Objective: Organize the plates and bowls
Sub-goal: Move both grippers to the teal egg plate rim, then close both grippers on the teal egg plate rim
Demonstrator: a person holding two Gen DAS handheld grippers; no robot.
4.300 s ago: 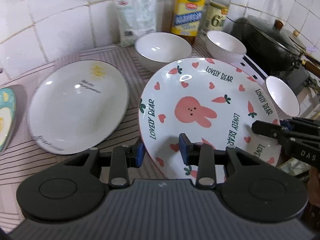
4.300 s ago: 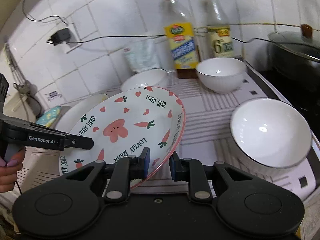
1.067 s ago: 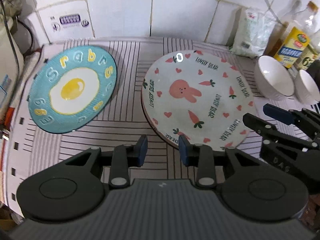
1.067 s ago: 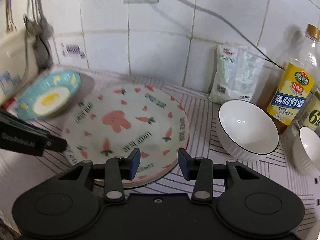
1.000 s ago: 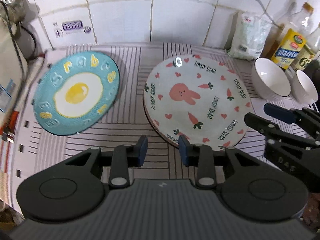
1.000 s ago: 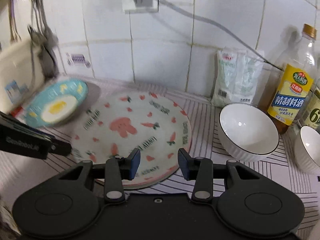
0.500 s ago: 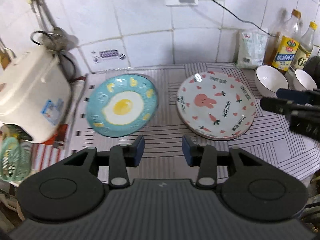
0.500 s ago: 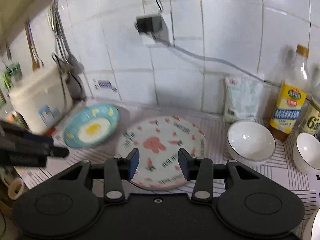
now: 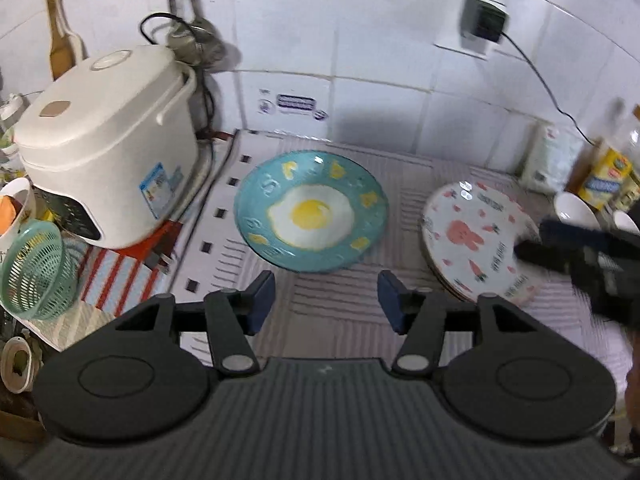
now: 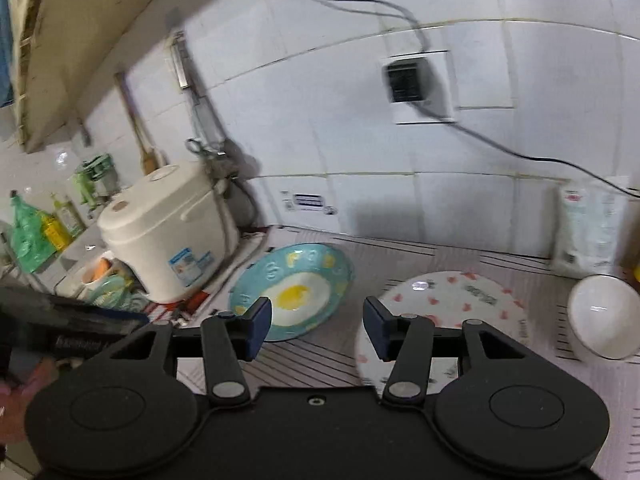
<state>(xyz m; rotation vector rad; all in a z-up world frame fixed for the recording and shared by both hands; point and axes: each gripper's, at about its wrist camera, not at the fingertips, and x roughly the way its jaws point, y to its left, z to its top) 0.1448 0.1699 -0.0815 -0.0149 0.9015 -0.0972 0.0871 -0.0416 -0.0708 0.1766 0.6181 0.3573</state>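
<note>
Two plates lie flat on the striped surface right of the cream plastic rice cooker: the white ceramic bunny-print plate farther, the blue fried-egg plate nearer. Both are stiff, glossy, breakable; grip the rim. The left tool and right tool, just widened, gape empty.

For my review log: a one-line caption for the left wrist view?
Open left hand-held gripper above the counter, with the egg plate beside the bunny plate.
</note>
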